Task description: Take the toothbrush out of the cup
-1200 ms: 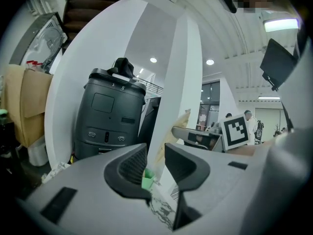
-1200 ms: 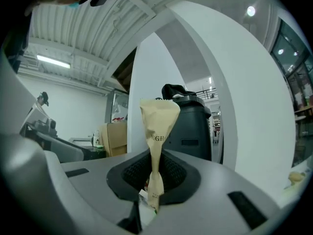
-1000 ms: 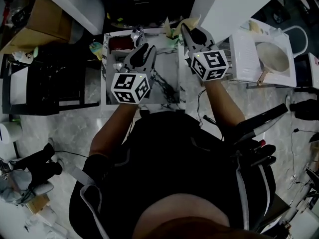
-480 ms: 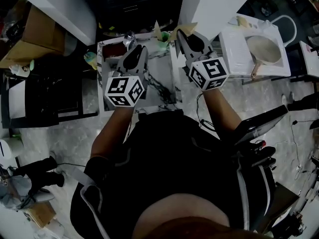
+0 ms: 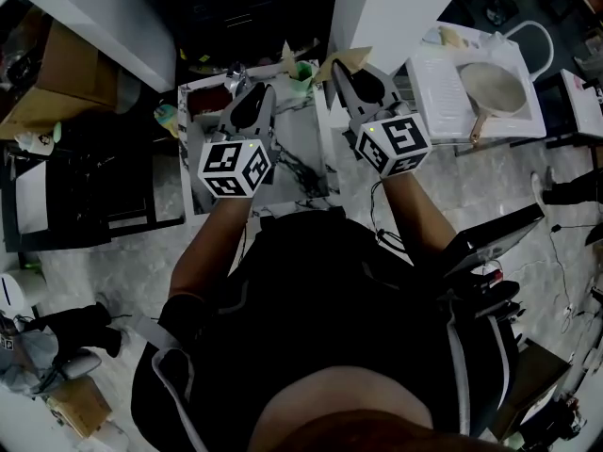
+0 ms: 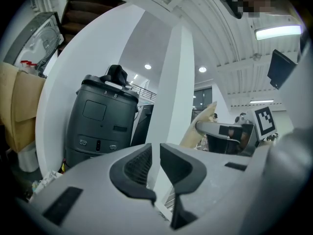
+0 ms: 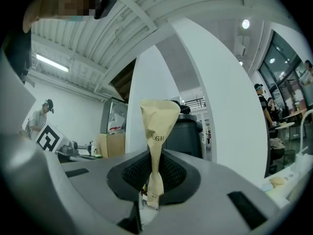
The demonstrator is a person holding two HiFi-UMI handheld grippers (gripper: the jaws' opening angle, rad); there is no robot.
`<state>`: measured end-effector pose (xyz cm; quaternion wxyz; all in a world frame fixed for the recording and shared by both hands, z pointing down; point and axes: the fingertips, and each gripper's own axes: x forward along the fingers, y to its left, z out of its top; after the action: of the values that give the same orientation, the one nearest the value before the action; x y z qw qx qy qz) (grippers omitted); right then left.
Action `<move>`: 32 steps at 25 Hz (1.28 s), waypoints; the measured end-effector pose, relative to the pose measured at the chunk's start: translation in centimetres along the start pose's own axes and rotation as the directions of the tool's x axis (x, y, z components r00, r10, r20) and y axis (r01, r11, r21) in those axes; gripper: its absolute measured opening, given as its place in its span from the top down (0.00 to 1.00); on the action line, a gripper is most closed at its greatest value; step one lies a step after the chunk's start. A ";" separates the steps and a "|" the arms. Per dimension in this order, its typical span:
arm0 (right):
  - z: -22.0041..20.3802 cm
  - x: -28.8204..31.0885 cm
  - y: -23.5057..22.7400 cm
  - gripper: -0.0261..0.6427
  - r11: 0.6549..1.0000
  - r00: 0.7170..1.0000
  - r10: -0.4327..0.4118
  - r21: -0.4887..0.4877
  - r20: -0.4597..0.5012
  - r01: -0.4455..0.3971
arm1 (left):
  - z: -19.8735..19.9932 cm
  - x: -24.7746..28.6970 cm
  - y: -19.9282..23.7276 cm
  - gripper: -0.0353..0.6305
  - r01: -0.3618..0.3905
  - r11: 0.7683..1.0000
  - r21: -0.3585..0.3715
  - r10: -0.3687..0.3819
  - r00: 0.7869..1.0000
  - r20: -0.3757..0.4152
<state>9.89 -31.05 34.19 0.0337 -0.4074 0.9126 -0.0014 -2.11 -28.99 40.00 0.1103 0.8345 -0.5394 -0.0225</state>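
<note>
We have the R gripper [image 7: 154, 166] pinched on the paper-wrapped toothbrush [image 7: 159, 124]. The pads clamp its lower part. Its long axis stands upright, crosswise to the level jaws, w/ the wide tan end on top.

In the head view the green cup [image 5: 301, 81] sits just left of that gripper's tips, between the two grippers, at the far side of the marble tabletop [image 5: 301, 163]. A second tan wrapper [image 5: 287, 56] stands at the cup.

The L gripper [image 6: 155, 166] has just been closing. Its jaws are now a narrow slit w/ nothing between.

We judge the brush clear of the cup. The carry-away is the R hand's job.
</note>
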 end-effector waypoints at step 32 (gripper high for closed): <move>-6.6 0.9 -6.9 0.89 0.991 0.992 -0.088 0.091 -0.094 0.097 | -13.0 14.8 7.5 0.73 -0.133 0.991 0.026 0.136 0.963 -0.233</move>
<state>14.08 -36.49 40.88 0.0118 -0.4467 0.8923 -0.0646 -0.57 -43.26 55.48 0.1703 0.7933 -0.5781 0.0863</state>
